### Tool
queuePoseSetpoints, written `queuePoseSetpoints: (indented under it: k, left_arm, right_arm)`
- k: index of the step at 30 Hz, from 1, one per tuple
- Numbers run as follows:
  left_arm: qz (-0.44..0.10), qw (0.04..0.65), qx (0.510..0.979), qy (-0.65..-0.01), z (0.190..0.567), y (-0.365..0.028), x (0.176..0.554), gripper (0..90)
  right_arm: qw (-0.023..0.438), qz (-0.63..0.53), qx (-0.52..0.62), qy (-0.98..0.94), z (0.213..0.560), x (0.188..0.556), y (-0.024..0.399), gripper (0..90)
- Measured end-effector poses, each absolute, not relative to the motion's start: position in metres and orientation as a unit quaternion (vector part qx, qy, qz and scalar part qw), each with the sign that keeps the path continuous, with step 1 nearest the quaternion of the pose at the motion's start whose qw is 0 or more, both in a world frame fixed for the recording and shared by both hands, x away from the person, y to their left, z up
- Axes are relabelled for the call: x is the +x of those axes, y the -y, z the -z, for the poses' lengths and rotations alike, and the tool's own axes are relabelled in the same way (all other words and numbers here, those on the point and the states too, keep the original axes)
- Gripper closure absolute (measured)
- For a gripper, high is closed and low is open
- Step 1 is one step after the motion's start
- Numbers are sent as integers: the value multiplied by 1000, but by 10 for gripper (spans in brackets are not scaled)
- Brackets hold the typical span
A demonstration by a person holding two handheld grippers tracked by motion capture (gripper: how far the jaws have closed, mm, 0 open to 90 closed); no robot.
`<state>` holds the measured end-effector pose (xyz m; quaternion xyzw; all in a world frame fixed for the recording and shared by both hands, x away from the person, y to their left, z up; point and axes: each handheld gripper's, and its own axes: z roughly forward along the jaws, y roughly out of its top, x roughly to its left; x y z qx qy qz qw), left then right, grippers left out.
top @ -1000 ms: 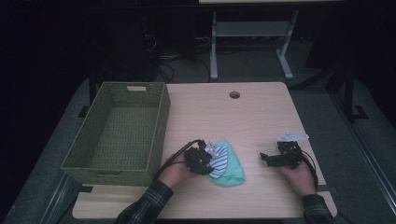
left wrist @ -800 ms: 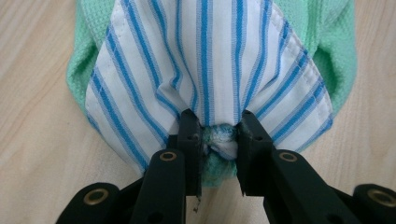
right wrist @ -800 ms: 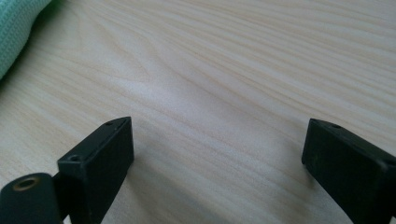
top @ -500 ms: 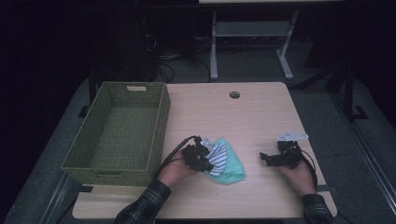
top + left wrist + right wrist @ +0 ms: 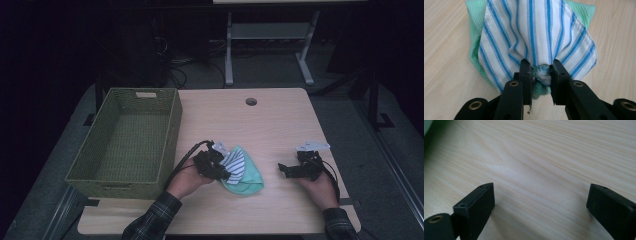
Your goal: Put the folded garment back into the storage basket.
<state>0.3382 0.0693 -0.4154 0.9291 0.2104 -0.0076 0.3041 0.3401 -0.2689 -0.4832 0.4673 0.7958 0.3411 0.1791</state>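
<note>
Cloths [image 5: 536,32], striped over green, are being pinched by the left gripper [image 5: 540,72] near the table's front edge, the wicker basket [image 5: 80,172] lying leftward; the right gripper [image 5: 539,202] is being held spread.

Blue-striped white cloth [image 5: 536,32], mint-green cloth [image 5: 248,176], olive-green basket [image 5: 125,181].

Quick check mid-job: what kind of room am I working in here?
Probably a lab or office workspace, not a home. A light wooden desk with a round cable hole stands on grey carpet; cables and a metal stand sit behind it in a dark room.
</note>
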Motion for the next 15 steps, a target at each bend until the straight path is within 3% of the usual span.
queuePoseSetpoints:
  k: [15]
  left_arm:
    - [-1,320,922,-215,387,-76,339,738]
  right_arm:
    - [179,-341,467,-796,483,340,269,75]
